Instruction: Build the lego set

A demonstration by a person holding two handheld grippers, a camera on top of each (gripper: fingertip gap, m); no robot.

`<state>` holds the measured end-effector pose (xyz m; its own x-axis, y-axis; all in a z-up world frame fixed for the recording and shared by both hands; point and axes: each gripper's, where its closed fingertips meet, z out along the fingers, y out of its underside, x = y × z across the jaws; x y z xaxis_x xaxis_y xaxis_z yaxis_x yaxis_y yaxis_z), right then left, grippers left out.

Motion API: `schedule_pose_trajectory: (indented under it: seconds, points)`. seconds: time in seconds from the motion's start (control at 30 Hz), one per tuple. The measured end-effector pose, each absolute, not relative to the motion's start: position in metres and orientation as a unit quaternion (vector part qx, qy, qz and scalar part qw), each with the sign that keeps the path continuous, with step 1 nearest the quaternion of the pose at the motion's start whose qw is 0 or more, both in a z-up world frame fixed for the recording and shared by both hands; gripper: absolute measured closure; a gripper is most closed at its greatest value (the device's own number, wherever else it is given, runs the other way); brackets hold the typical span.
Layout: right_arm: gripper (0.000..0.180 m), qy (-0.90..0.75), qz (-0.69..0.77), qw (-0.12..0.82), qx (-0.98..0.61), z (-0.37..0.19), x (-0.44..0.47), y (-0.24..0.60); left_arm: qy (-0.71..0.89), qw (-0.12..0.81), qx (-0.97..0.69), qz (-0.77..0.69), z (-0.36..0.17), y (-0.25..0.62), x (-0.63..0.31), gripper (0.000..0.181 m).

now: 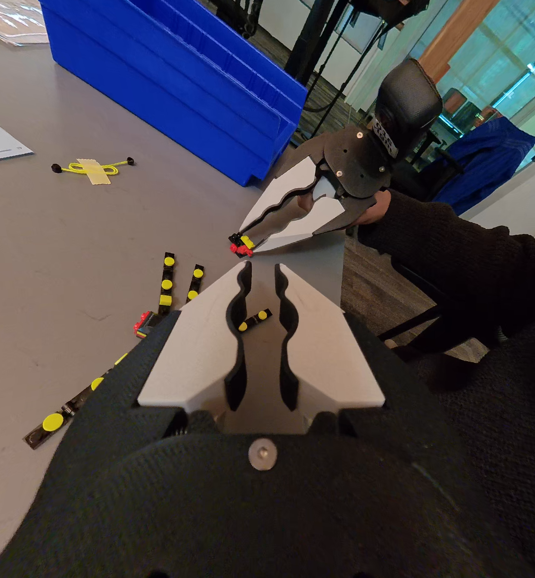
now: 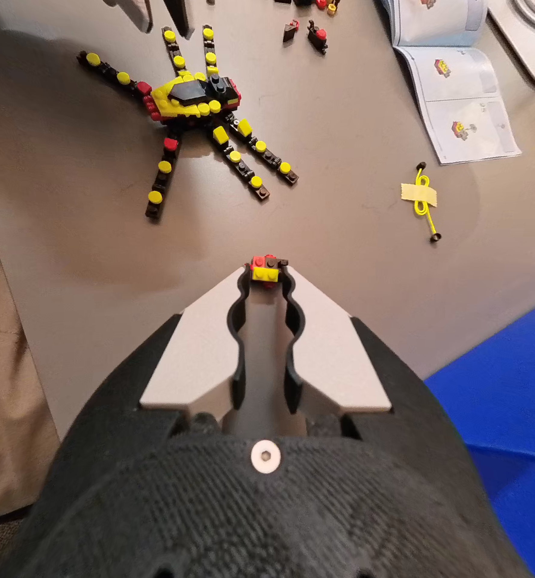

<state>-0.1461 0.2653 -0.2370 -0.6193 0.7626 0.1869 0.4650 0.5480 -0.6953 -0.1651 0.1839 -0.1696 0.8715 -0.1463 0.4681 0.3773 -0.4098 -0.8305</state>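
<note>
A lego spider (image 2: 191, 97) with a yellow, black and red body and black legs dotted with yellow studs lies on the grey table (image 2: 338, 203). In the left wrist view only its legs (image 1: 166, 286) show beside and under my left gripper (image 1: 263, 266), which is open and empty just above them. My right gripper (image 2: 265, 275) is shut on a small red, yellow and black lego sub-assembly (image 2: 266, 269) at its fingertips. It also shows in the left wrist view (image 1: 241, 245), just beyond my left fingertips, near the table's edge.
A blue bin (image 1: 178, 81) stands behind the right gripper. A yellow string with taped middle (image 2: 421, 200) lies on the table. An open instruction booklet (image 2: 460, 103) and several loose lego pieces (image 2: 316, 32) lie farther off. A person's dark sleeve (image 1: 441, 237) holds the right gripper. The tips of one gripper are about 11 cm away from the tips of the other. My right tips are about 12 cm from the lego spider (image 2: 191, 97), my left tips only 7 cm.
</note>
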Motion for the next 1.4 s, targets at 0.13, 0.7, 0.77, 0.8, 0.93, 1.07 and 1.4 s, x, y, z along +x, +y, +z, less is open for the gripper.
schedule_pose_trajectory:
  seconds: [0.13,0.7,0.77,0.8,0.93,1.07,1.4]
  points:
    - [0.160,-0.848,0.302,0.247,-0.359,-0.2366,-0.1450,0.2669,-0.072,0.538,-0.803,-0.245,-0.1696,0.1838,-0.1651,0.168]
    - [0.180,-0.836,0.324,0.224,-0.382,-0.2338,-0.1462,0.2636,-0.079,0.537,-0.801,-0.253,-0.1700,0.1837,-0.1664,0.169]
    - [0.180,-0.835,0.324,0.224,-0.384,-0.2340,-0.1471,0.2631,-0.079,0.536,-0.801,-0.254,-0.1701,0.1837,-0.1664,0.169]
    - [0.180,-0.835,0.325,0.222,-0.385,-0.2341,-0.1473,0.2629,-0.080,0.536,-0.801,-0.254,-0.1701,0.1838,-0.1664,0.169]
    - [0.180,-0.832,0.328,0.210,-0.395,-0.2343,-0.1479,0.2624,-0.081,0.535,-0.801,-0.256,-0.1705,0.1838,-0.1663,0.169]
    - [0.180,-0.833,0.321,0.198,-0.404,-0.2346,-0.1489,0.2622,-0.081,0.534,-0.801,-0.256,-0.1708,0.1838,-0.1660,0.169]
    - [0.180,-0.831,0.304,0.139,-0.445,-0.2360,-0.1525,0.2603,-0.081,0.534,-0.802,-0.257,-0.1709,0.1836,-0.1659,0.169]
